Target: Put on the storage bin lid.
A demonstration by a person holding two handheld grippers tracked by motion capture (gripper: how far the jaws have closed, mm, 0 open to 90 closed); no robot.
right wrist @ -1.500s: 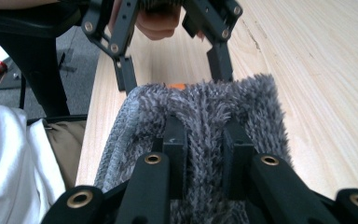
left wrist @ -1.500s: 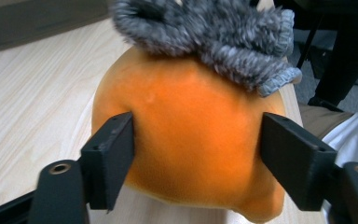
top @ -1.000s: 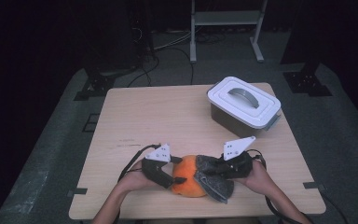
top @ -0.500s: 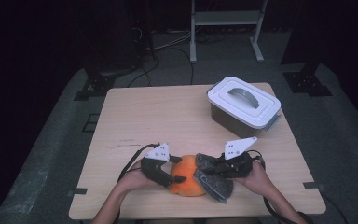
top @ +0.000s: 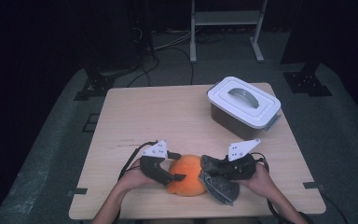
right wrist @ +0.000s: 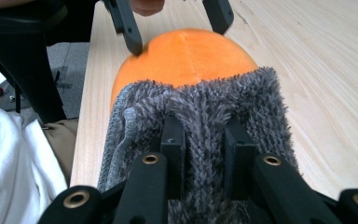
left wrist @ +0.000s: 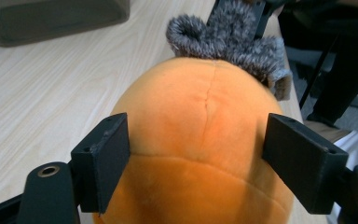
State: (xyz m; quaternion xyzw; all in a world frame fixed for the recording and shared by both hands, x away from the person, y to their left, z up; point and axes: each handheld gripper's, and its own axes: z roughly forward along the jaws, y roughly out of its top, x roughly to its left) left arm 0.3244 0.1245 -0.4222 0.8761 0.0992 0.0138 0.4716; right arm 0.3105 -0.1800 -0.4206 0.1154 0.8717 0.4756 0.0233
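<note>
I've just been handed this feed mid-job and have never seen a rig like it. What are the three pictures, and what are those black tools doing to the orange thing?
There is no robot arm here: a person at a light wooden table holds a hand tool with two black fingers in each hand. The high view looks down from above; each of the other two comes from a camera riding on one tool.

The left gripper straddles a round orange plush toy; its fingers have just been opening, one resting against the plush, the other a little clear of it. The right gripper is shut on the grey fuzzy knitted cloth covering the toy's other end.

A grey plastic box with a white handled lid sits closed at the table's far right.
</note>
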